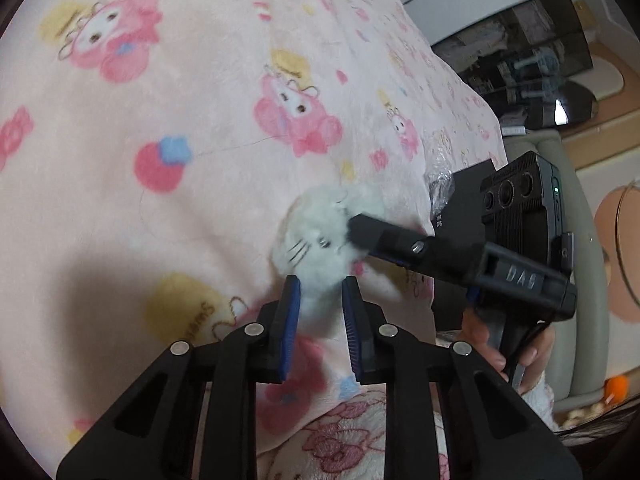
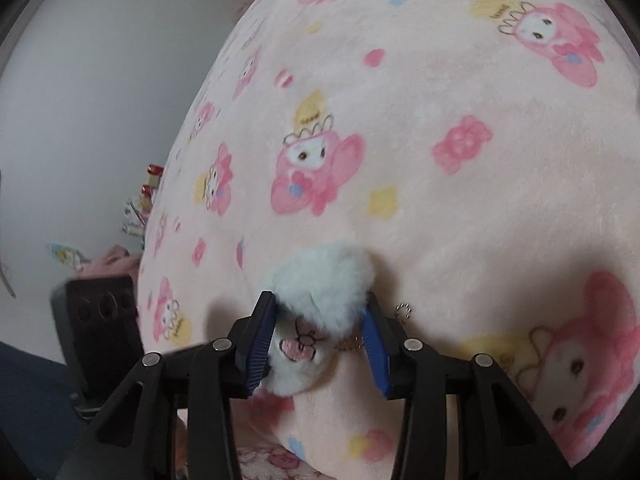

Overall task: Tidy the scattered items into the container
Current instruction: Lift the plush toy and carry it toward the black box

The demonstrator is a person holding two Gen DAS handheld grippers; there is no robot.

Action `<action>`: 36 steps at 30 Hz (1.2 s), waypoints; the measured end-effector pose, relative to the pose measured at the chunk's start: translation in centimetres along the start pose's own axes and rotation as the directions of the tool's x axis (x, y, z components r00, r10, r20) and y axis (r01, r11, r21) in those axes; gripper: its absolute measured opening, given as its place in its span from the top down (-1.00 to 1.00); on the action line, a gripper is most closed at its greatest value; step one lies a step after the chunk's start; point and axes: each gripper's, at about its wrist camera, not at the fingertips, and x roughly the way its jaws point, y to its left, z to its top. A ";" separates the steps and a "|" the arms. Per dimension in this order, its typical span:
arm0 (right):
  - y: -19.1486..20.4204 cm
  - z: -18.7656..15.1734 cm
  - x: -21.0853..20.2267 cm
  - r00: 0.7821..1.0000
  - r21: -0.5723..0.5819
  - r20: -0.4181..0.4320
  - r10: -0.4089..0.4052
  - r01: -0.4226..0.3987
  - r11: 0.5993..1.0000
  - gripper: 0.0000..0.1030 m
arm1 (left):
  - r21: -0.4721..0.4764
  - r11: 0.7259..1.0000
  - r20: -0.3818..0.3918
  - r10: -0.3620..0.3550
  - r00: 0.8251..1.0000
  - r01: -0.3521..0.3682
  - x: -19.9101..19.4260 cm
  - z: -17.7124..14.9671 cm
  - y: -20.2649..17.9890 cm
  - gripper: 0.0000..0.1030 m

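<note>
So you've got one fluffy white plush toy (image 1: 320,236) lying on the pink cartoon-print blanket (image 1: 160,120), and both grippers are on it. Your left hand-held gripper (image 1: 320,320) has its blue pads (image 1: 290,320) spread, with the toy's lower end sitting between them; I can't tell if they actually touch the fur. Your right hand-held gripper (image 1: 362,228) comes in from 3 o'clock in the left view, and its tip is buried in the fluff. In the right wrist view that gripper (image 2: 318,340) straddles the toy (image 2: 316,304). The left pad (image 2: 260,344) presses the fur, while the right one looks just beside it, so I can't tell if it's a real pinch. One little bead chain (image 2: 404,312) pokes out at 3 o'clock of the toy. The surface is one blanket, with a plain grey wall (image 2: 100,80) at 9 o'clock and a dark glass cabinet (image 1: 520,60) at 2 o'clock.
</note>
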 end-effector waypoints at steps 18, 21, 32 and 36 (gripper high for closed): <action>3.7 -0.7 -5.5 0.968 -0.132 0.165 0.192 -0.171 0.976 0.42 | 0.283 0.955 0.164 0.047 0.985 -0.093 -3.7 -1.0 -8.7 0.38; 3.9 -2.5 -10.8 0.960 -0.207 0.174 0.219 -0.182 0.961 0.43 | 0.351 0.930 0.212 0.038 0.976 -0.112 -5.7 -1.8 -11.5 0.39; 3.4 -8.2 -23.0 0.939 -0.211 0.340 0.057 0.018 0.977 0.43 | 0.512 0.859 0.185 -0.083 0.979 -0.024 -5.7 -5.3 -20.8 0.39; 1.7 -9.8 -26.0 0.915 -0.171 0.402 -0.003 0.079 0.982 0.43 | 0.556 0.831 0.145 -0.095 0.985 -0.002 -4.1 -6.7 -24.4 0.39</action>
